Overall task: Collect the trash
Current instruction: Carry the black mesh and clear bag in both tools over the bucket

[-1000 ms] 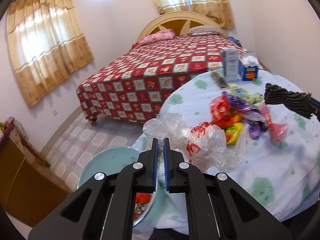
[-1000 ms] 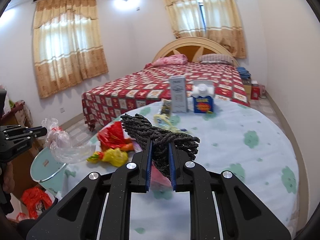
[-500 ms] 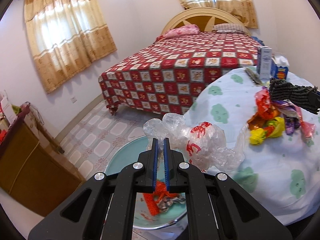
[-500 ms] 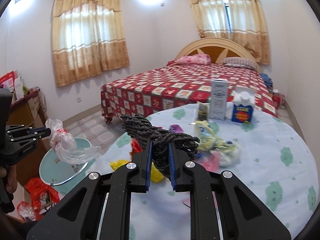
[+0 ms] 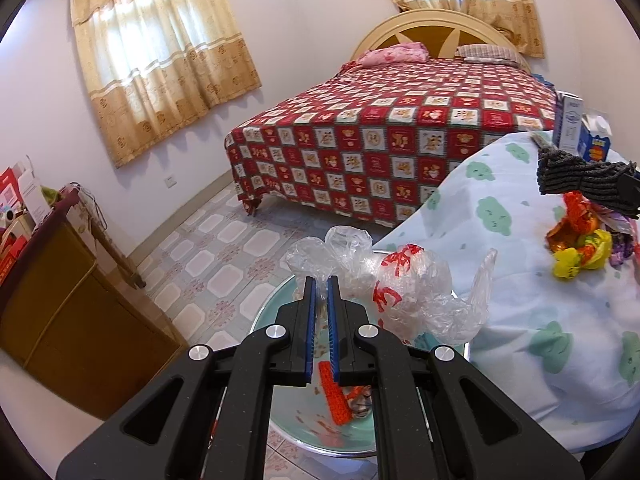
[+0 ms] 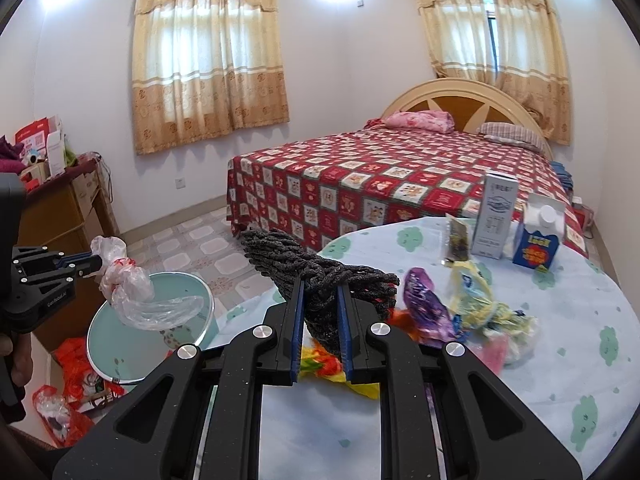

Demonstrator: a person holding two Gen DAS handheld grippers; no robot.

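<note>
Left wrist view shows the left hand-held gripper [image 5: 321, 284] squeezed nearly shut on a crinkly clear plastic bag with red marks [image 5: 404, 296], which hangs over the round pale green bin [image 5: 264, 320] on the floor beside the counter with the light blue cloud-pattern cloth [image 5: 520, 320]. Some red and orange trash [image 5: 334, 394] already lies in the bin. To do this step well, I think the bag should be right above the middle of the bin before the fingers let go, because a light bag can float off or stick to the blue pads. A small shake may help it drop. Right wrist view shows the right hand-held gripper [image 6: 319, 284] closed tight on a dark grey knitted rag [image 6: 320, 280], held up above the counter near the bright pile of colourful wrappers [image 6: 460, 316]. The rag should wait its turn, well apart from the bag, so the two hands do not bump over the bin.
</note>
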